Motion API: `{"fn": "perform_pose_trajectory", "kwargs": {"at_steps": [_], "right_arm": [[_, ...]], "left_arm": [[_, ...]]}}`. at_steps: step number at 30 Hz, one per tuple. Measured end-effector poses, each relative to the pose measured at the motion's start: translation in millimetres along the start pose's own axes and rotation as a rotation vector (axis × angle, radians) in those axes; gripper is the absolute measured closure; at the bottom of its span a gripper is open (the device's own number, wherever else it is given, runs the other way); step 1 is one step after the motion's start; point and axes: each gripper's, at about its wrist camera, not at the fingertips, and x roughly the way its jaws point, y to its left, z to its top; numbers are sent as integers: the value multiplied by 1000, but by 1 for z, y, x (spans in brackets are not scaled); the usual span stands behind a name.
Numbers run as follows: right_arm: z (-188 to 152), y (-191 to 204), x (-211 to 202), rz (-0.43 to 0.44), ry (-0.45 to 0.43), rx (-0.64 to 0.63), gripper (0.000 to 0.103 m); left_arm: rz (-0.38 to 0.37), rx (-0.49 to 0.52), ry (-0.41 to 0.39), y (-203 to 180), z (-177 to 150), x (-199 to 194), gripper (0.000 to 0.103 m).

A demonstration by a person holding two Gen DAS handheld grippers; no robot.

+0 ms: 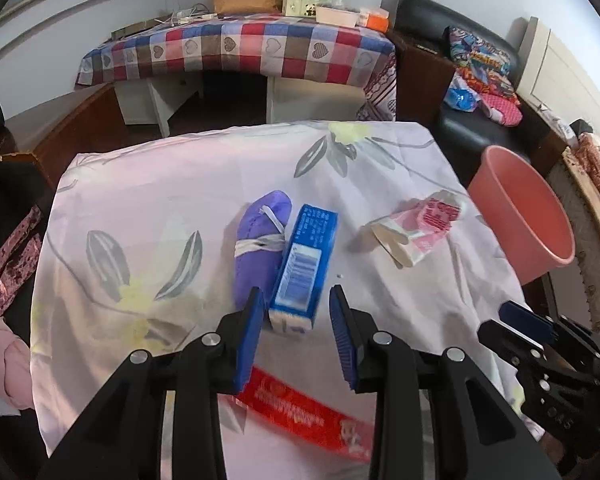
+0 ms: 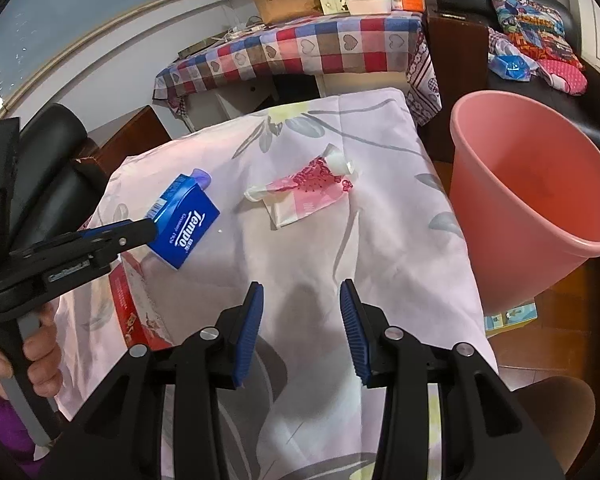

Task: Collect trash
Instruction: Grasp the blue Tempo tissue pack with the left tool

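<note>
Both sets of jaws stand apart with nothing pressed between them. On the left gripper the blue pads flank the near end of a blue Tempo tissue box, one pad close to each side of it, with a gap showing on the right. That box lies on the flowered pink cloth covering the surface, just beside a purple pouch tied with a white strip. A red carton lies under the left gripper near the cloth's front edge. Further right sits a crumpled pink-and-white wrapper, well apart from the box. The right gripper hangs over bare cloth, short of the wrapper. A pink bin stands off the surface's right edge.
</note>
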Motion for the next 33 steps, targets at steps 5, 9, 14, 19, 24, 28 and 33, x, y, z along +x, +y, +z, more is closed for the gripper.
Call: {"fn": "perform_pose_trajectory", "kwargs": {"at_steps": [5, 9, 14, 19, 24, 28, 33], "right_arm": [[2, -4, 6, -5, 7, 12, 63], [4, -5, 10, -4, 11, 21, 63], [6, -4, 14, -6, 15, 17, 63], [7, -4, 17, -14, 19, 21, 63], [7, -3, 18, -18, 20, 20, 63], [8, -2, 21, -21, 24, 21, 63], [11, -5, 21, -26, 19, 30, 63]], "left_arm": [[14, 14, 11, -3, 5, 13, 70], [21, 21, 9, -5, 9, 18, 70], [38, 35, 11, -6, 9, 25, 70], [43, 48, -3, -7, 7, 27, 70], [43, 50, -14, -8, 7, 27, 71], [38, 45, -23, -7, 6, 27, 74], [-4, 17, -55, 1, 6, 17, 77]]}}
